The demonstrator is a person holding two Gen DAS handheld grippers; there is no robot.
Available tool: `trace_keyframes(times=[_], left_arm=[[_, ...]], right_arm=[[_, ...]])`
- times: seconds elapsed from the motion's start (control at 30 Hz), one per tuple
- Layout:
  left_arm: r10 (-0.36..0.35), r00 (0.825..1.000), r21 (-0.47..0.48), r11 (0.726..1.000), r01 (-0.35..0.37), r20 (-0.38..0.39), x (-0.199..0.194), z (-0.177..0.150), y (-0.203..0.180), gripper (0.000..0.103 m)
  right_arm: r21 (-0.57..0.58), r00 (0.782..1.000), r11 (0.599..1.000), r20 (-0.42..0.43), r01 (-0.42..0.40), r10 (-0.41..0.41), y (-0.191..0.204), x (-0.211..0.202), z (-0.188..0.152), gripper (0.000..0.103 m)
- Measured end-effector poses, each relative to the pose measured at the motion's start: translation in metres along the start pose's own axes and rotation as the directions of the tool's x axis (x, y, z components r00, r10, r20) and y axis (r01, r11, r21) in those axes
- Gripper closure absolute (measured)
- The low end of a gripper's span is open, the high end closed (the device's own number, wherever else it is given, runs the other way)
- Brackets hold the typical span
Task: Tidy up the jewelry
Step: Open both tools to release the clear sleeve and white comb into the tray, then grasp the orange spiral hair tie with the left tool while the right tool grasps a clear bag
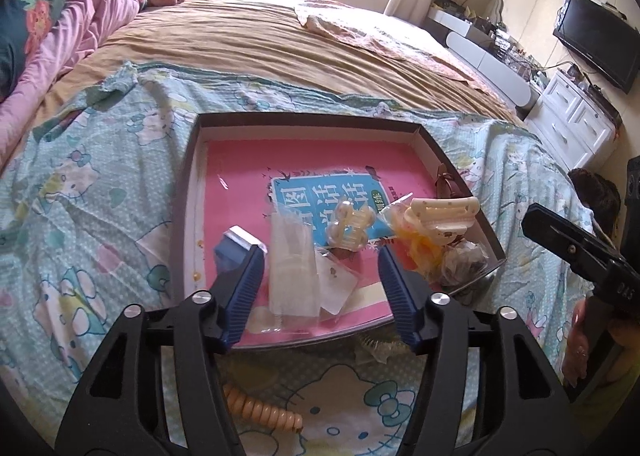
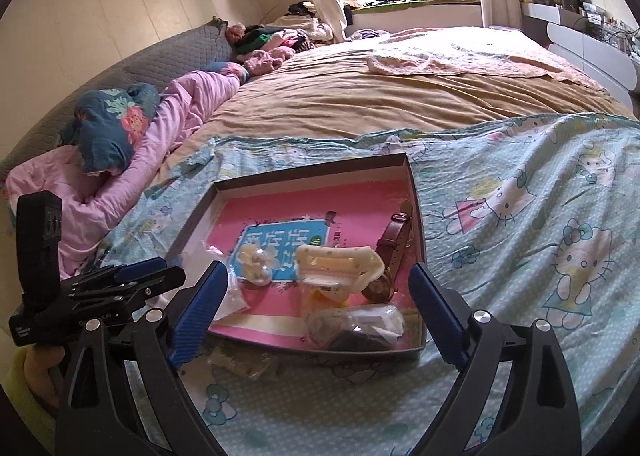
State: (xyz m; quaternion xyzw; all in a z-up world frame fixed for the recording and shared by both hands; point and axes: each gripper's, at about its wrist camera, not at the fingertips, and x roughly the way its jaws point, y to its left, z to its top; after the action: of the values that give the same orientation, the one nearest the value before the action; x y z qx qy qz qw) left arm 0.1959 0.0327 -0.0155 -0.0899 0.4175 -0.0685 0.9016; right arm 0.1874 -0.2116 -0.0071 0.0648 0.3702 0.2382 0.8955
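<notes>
A dark shallow box [image 1: 436, 150] [image 2: 412, 184] with a pink book in it lies on the bed. Inside are a cream claw hair clip [image 1: 440, 216] [image 2: 340, 264], a pearl clip [image 1: 350, 226] [image 2: 258, 262], clear plastic bags [image 1: 296, 276], a bagged dark item [image 1: 464, 262] [image 2: 356, 326] and a brown-strapped watch [image 2: 394, 244]. My left gripper [image 1: 320, 260] is open over the box's near edge, around the clear bags without holding them. My right gripper [image 2: 316, 284] is open and empty just before the box's near edge. The left gripper also shows in the right wrist view [image 2: 132, 276].
A Hello Kitty sheet [image 2: 540, 224] covers the near bed. A peach coil hair tie [image 1: 264, 408] and a small clear bag [image 2: 240, 366] lie on the sheet in front of the box. Pink quilt [image 2: 120, 184] at left; white drawers [image 1: 572, 116] and a TV [image 1: 596, 40] at right.
</notes>
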Motion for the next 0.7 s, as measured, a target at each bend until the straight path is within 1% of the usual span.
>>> trace_keyframes(times=[0.07, 0.13, 0.23, 0.27, 0.3, 0.33, 0.47, 0.6, 0.7], left_arm=[[0.005, 1.000, -0.001, 1.000, -0.005, 0.008, -0.006, -0.002, 0.002, 0.046], [0.014, 1.000, -0.002, 1.000, -0.014, 0.015, -0.012, -0.004, 0.005, 0.041], [0.035, 0.999, 0.000, 0.999, -0.035, 0.024, -0.020, -0.008, 0.009, 0.038], [0.040, 0.999, -0.001, 0.999, -0.040, 0.026, -0.023, -0.009, 0.011, 0.036], [0.047, 0.999, -0.002, 0.999, -0.047, 0.028, -0.025, -0.011, 0.011, 0.032], [0.057, 0.998, -0.006, 0.998, -0.057, 0.029, -0.028, -0.013, 0.014, 0.030], [0.084, 0.996, -0.012, 0.996, -0.084, 0.024, -0.033, -0.020, 0.020, 0.029], [0.103, 0.995, -0.023, 0.995, -0.102, 0.018, -0.037, -0.027, 0.027, 0.024], [0.117, 0.993, -0.038, 0.992, -0.117, 0.010, -0.040, -0.033, 0.034, 0.024]], right_arm=[[-0.009, 1.000, 1.000, 0.002, -0.004, 0.004, 0.004, -0.004, -0.001, 0.012], [-0.016, 1.000, 1.000, 0.002, -0.014, 0.014, 0.008, -0.007, -0.003, 0.011], [-0.023, 1.000, 0.999, -0.001, -0.027, 0.027, 0.013, -0.011, -0.006, 0.010], [-0.027, 0.999, 0.999, -0.003, -0.032, 0.032, 0.016, -0.012, -0.008, 0.010], [-0.032, 0.999, 0.999, -0.005, -0.036, 0.036, 0.018, -0.013, -0.009, 0.010], [-0.036, 0.999, 0.999, -0.008, -0.038, 0.038, 0.020, -0.013, -0.010, 0.010], [-0.056, 0.999, 0.997, -0.020, -0.050, 0.049, 0.029, -0.013, -0.016, 0.010], [-0.070, 0.998, 0.996, -0.040, -0.055, 0.052, 0.035, -0.010, -0.022, 0.010], [-0.079, 0.997, 0.995, -0.056, -0.056, 0.051, 0.040, -0.007, -0.028, 0.009]])
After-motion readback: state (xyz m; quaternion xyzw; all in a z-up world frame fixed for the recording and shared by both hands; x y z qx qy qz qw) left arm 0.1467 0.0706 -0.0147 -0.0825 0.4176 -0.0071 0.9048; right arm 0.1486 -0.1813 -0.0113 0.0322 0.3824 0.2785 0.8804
